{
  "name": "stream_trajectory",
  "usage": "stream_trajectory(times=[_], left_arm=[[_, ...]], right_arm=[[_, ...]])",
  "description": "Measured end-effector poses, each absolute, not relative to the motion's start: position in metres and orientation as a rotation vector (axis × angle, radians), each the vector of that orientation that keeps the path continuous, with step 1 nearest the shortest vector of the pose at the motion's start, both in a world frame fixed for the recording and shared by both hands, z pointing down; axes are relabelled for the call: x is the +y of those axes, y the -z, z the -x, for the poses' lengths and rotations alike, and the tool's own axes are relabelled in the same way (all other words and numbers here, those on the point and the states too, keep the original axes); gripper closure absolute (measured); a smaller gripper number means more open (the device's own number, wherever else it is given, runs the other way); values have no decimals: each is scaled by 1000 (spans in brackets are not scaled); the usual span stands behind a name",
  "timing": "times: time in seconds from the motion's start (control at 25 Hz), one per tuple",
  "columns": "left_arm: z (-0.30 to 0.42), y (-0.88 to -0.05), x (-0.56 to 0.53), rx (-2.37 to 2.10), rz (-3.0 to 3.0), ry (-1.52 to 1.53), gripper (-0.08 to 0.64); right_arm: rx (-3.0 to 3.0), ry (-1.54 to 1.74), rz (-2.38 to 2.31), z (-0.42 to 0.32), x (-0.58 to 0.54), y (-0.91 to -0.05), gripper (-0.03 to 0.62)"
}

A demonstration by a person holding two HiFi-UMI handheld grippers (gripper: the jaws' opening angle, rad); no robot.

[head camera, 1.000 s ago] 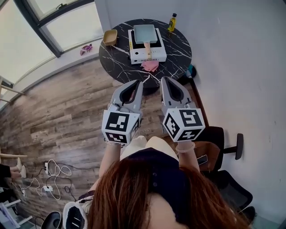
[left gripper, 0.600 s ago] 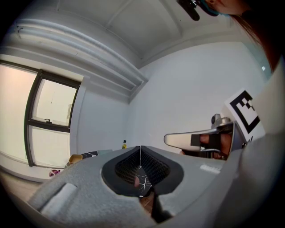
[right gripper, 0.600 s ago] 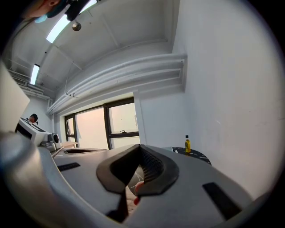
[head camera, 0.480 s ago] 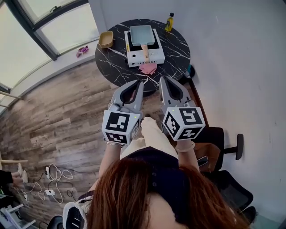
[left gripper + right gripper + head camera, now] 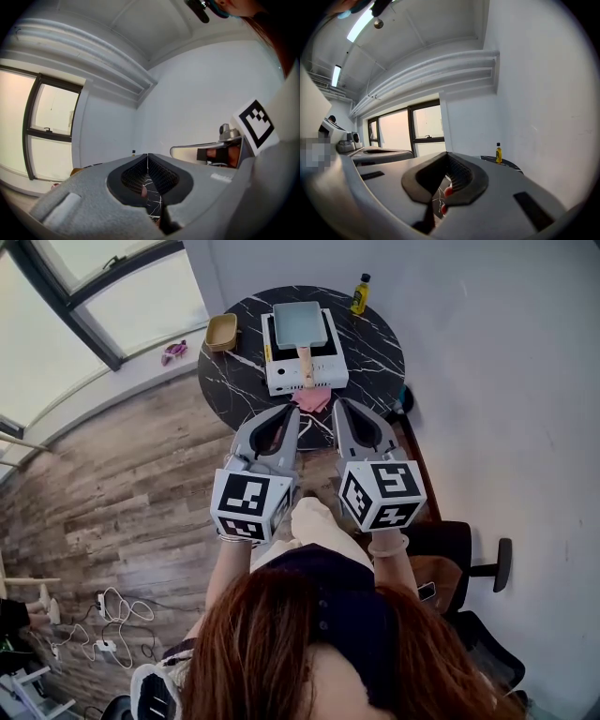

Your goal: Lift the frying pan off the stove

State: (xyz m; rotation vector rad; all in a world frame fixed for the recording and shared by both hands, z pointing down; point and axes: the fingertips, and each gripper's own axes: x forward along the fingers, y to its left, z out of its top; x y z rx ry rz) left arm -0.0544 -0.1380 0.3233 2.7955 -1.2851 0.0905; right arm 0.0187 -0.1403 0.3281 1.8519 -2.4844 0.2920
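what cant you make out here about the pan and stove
- Frying pan: head view, too small to tell whether anything lies in it.
- Stove controls: head view, too small.
- Table near edge: head view, covered by the two grippers.
- Both gripper views: pan and stove hidden behind the shut jaws of the left gripper and right gripper; only a sliver of table shows.

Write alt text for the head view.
Seen from above, a person holds the left gripper and right gripper, both shut, pointed toward a round black table where a square frying pan sits on a white stove. A yellow bottle, pink cloth and tan dish share the table.
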Motion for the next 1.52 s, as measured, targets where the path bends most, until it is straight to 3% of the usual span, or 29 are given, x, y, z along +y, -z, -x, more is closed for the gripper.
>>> stream_trajectory(times=[0.8, 1.52], left_arm=[[35, -335, -228, -1352, -2729, -122, 546], [40, -347, -280, -1423, -2659, -158, 546]], right_arm=[[-2502, -382, -1719, -37, -234, -355, 561], [-2484, -502, -1577, -34, -294, -393, 483]])
